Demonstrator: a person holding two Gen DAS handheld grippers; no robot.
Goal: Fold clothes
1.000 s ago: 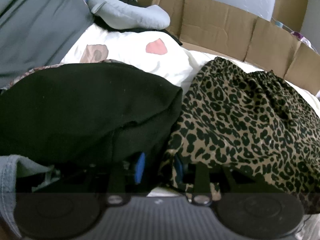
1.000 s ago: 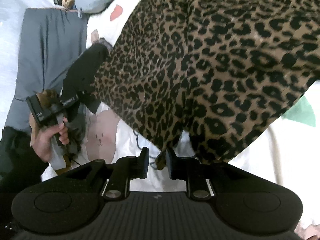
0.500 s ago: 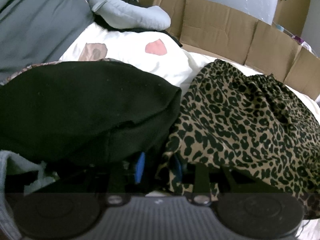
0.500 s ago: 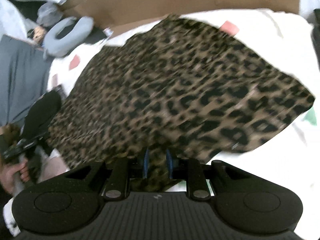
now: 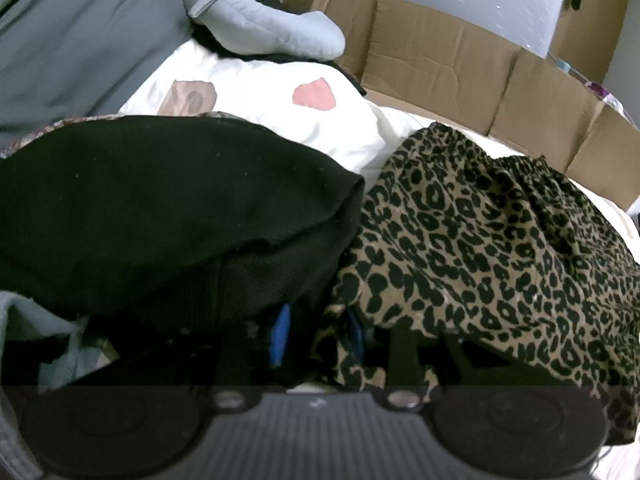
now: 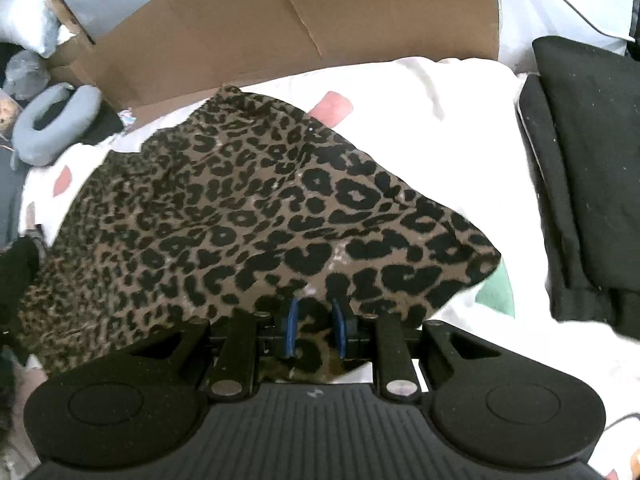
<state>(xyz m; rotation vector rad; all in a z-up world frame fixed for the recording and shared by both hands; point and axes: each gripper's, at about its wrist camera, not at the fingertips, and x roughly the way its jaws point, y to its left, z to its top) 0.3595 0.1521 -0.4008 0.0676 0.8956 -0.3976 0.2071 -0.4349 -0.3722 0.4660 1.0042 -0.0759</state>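
Leopard-print garment (image 6: 248, 216) clamped in right tongs (image 6: 314, 330); no legible writing.

Both grippers same build: matte black ribbed housing, two round discs on the flanks, silver screws at finger pivots, small white logo mid-body. Right gripper (image 6: 314, 334): black fingers, blue pads (image 6: 291, 330). Left gripper (image 5: 316, 334): blue pads (image 5: 280, 334), mostly cloth-covered.
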